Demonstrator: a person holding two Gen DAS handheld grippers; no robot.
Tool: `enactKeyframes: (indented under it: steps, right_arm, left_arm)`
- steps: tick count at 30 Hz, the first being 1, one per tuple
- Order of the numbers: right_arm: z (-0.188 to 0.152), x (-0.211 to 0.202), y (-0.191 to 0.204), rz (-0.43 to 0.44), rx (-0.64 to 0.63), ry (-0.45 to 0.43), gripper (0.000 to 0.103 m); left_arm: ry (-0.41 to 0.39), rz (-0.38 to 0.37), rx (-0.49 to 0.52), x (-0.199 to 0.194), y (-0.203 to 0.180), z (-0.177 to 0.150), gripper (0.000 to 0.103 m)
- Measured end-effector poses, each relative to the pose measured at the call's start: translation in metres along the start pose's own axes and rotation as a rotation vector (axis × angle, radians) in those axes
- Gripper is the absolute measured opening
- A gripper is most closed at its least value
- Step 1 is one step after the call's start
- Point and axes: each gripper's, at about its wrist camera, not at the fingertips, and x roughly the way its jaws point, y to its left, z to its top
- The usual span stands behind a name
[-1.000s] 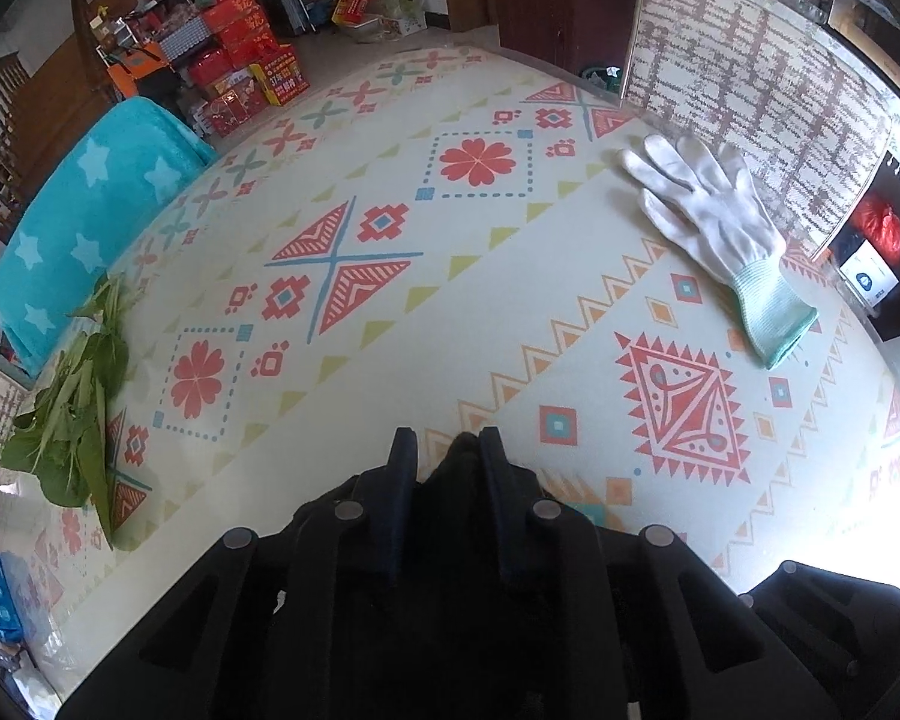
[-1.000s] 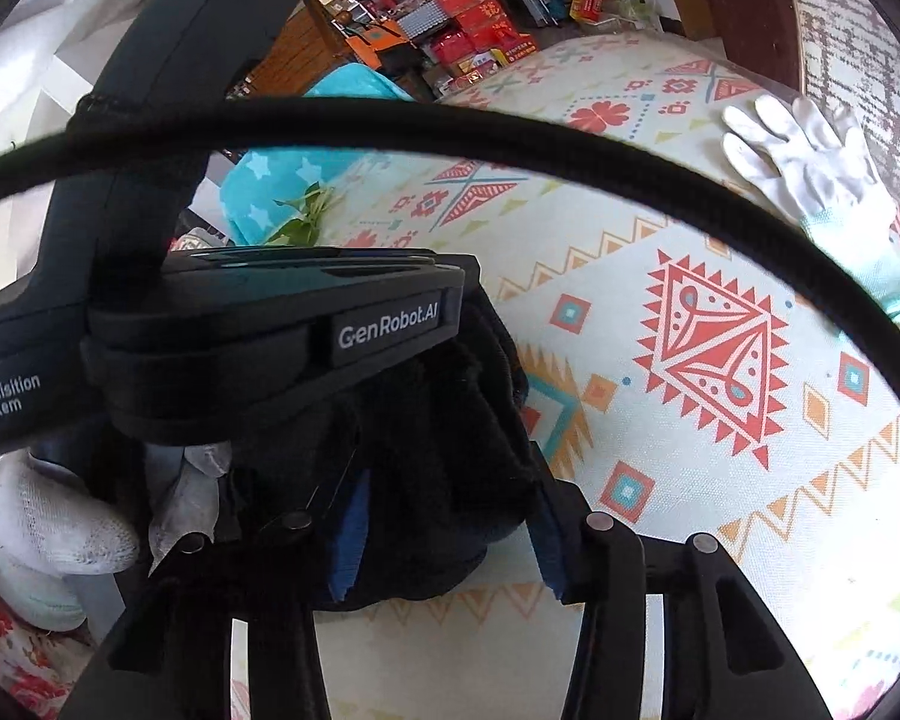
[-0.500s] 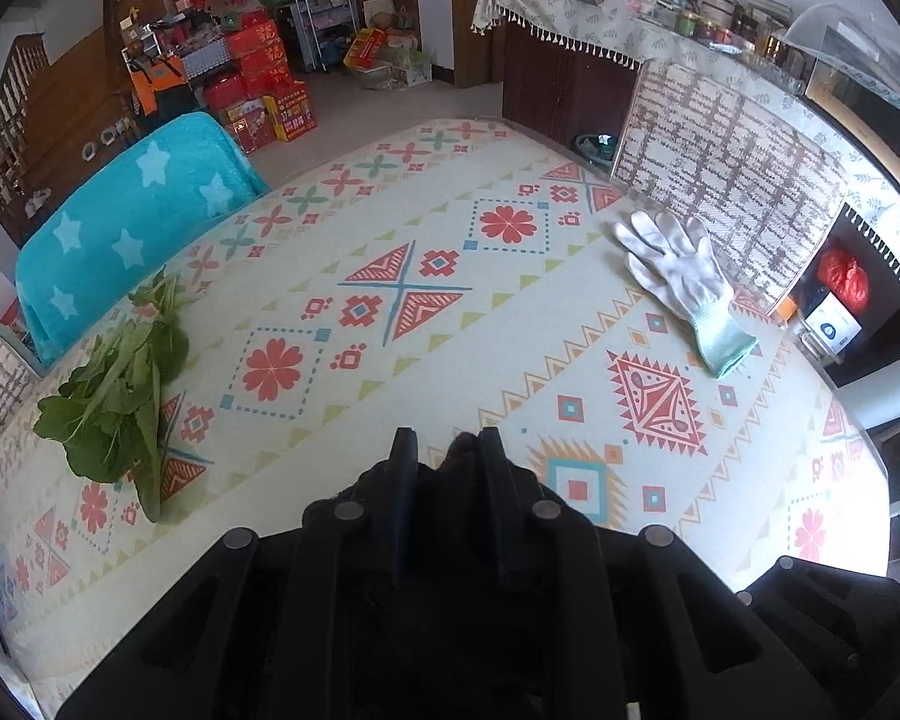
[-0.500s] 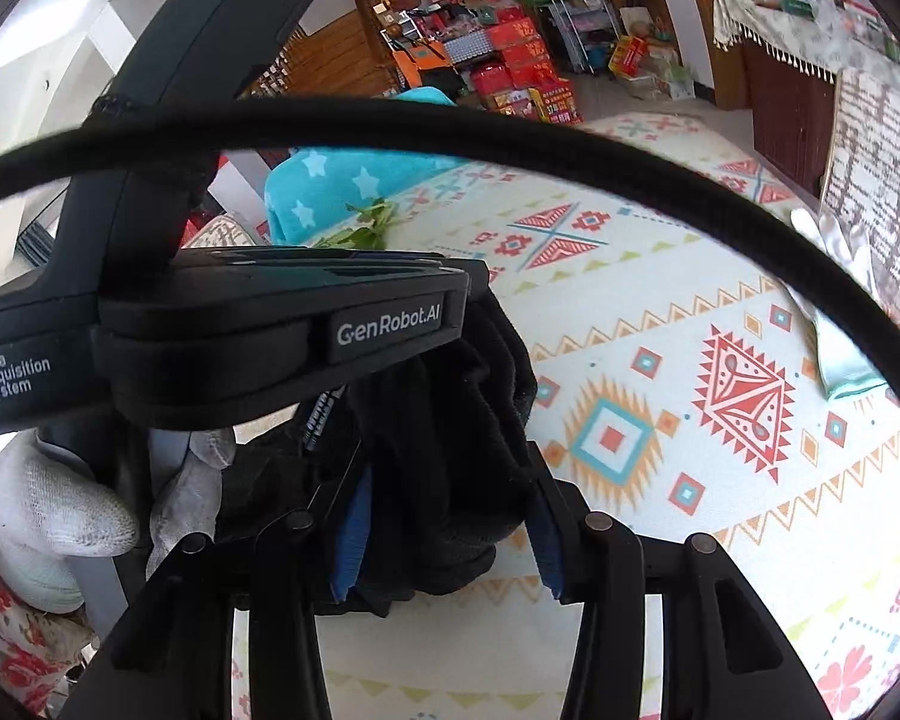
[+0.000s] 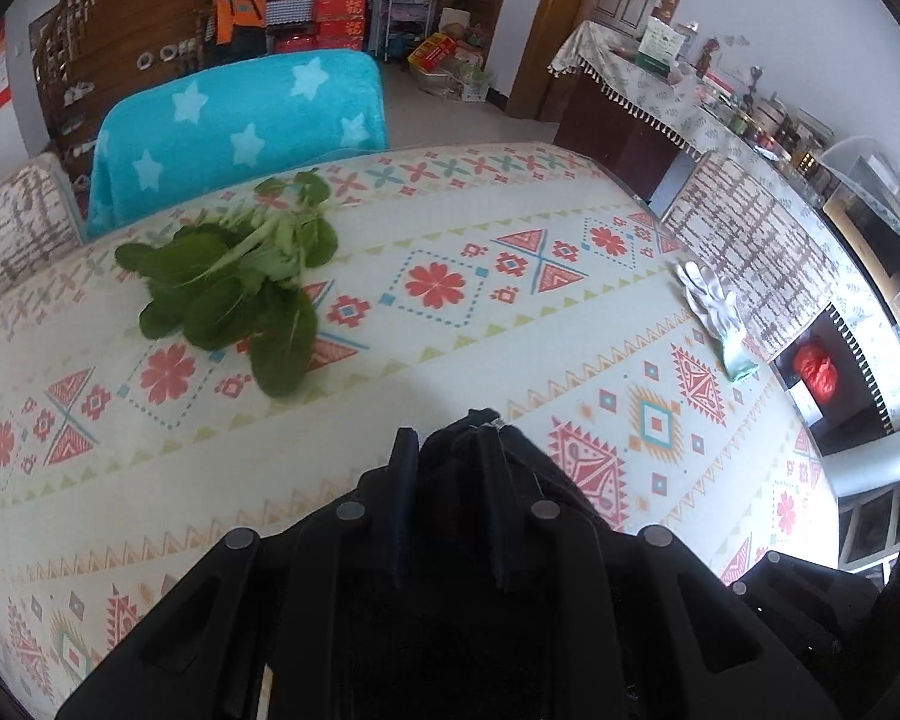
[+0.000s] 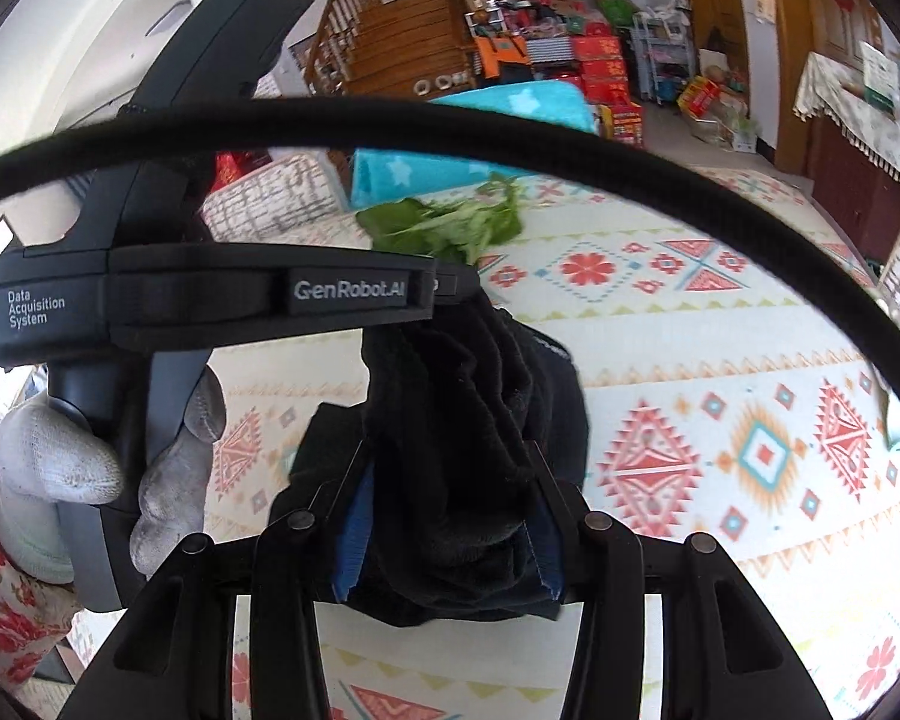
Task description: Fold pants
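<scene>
**Holding black pants above the patterned surface**

Gripping a bunched fold of the black pants (image 6: 450, 480), the right gripper (image 6: 447, 516) stood about half open, its blue-lined pads pressed against both sides of the thick wad. The cloth rose from those pads to the left gripper (image 6: 444, 285), which appeared in the right wrist view just above and beyond, its body marked with white lettering and held by a hand in a white glove (image 6: 84, 468). In the left wrist view the left gripper (image 5: 450, 456) was nearly closed, pinching a thin edge of the same pants (image 5: 486, 438) between its two fingers. The garment hung between the two grippers, lifted clear of the surface (image 5: 390, 396) with its red, orange and teal geometric print.

Beyond the pants, toward the far left of the surface, lay a bunch of green leafy vegetables (image 5: 240, 288). Well apart from the pants, at the far right edge, lay a loose white glove (image 5: 717, 312) with a pale green cuff. Past the greens, behind the far edge of the surface, stood a chair back draped in a turquoise cover with white stars (image 5: 240, 132). A black cable (image 6: 450, 126) arched across the right wrist view.
</scene>
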Motion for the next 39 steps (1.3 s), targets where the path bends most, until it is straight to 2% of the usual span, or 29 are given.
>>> enactKeyframes:
  steps: [5,6,7,9,11,15,17,18,19,22,24,26,28,30,31,34,39]
  right_arm:
    - [-0.004,0.023,0.031,0.004,-0.049,0.046,0.048]
    - [-0.004,0.031,0.035,0.011,-0.058,0.059,0.043]
    - [-0.007,0.034,0.038,0.021,-0.062,0.069,0.033]
    - [-0.010,0.047,0.048,0.033,-0.075,0.097,0.029]
    - [-0.015,0.054,0.060,0.026,-0.095,0.107,0.029]
    - [-0.021,0.052,0.074,0.061,-0.095,0.115,0.035]
    - [-0.021,0.042,0.075,0.087,-0.097,0.129,0.048]
    - [-0.021,0.035,0.071,0.094,-0.097,0.128,0.060]
    - [-0.021,0.028,0.070,0.101,-0.094,0.123,0.066]
    - [-0.022,-0.001,0.053,0.123,-0.048,0.080,0.066]
    - [-0.020,-0.016,0.036,0.072,-0.005,0.041,0.066]
    - [-0.013,-0.018,0.019,-0.012,0.009,0.027,0.066]
    - [-0.005,-0.011,0.003,-0.125,0.016,0.026,0.066]
    - [0.000,0.002,-0.011,-0.150,0.041,0.054,0.066]
    - [-0.001,0.008,-0.015,-0.147,0.059,0.073,0.066]
    - [-0.005,0.017,-0.015,-0.035,0.109,0.093,0.066]
    - [-0.005,0.023,0.022,-0.011,0.011,0.091,0.066]
  left_arm:
    - [0.008,-0.013,-0.084,-0.004,0.042,-0.026,0.018]
    - [0.012,-0.012,-0.103,-0.004,0.050,-0.032,0.016]
    - [0.017,-0.007,-0.115,-0.003,0.056,-0.037,0.010]
    - [0.031,-0.002,-0.139,0.000,0.068,-0.046,0.002]
    - [0.041,0.003,-0.167,0.003,0.081,-0.055,0.002]
    - [0.059,0.011,-0.226,0.010,0.106,-0.069,0.002]
    - [0.050,0.010,-0.274,0.007,0.121,-0.075,0.002]
    - [0.044,0.009,-0.294,0.004,0.127,-0.077,0.002]
    - [0.034,0.010,-0.312,0.000,0.132,-0.079,0.003]
    - [0.007,0.025,-0.355,-0.018,0.144,-0.085,0.003]
    - [-0.012,0.033,-0.347,-0.030,0.139,-0.086,0.003]
    - [-0.039,0.034,-0.321,-0.041,0.126,-0.088,0.011]
    - [-0.052,0.049,-0.306,-0.046,0.113,-0.090,0.028]
    - [-0.064,0.035,-0.315,-0.049,0.106,-0.094,0.032]
    - [-0.067,0.010,-0.328,-0.051,0.103,-0.097,0.032]
    - [-0.080,-0.015,-0.359,-0.055,0.100,-0.103,0.033]
    - [-0.099,-0.012,-0.424,-0.063,0.106,-0.116,0.033]
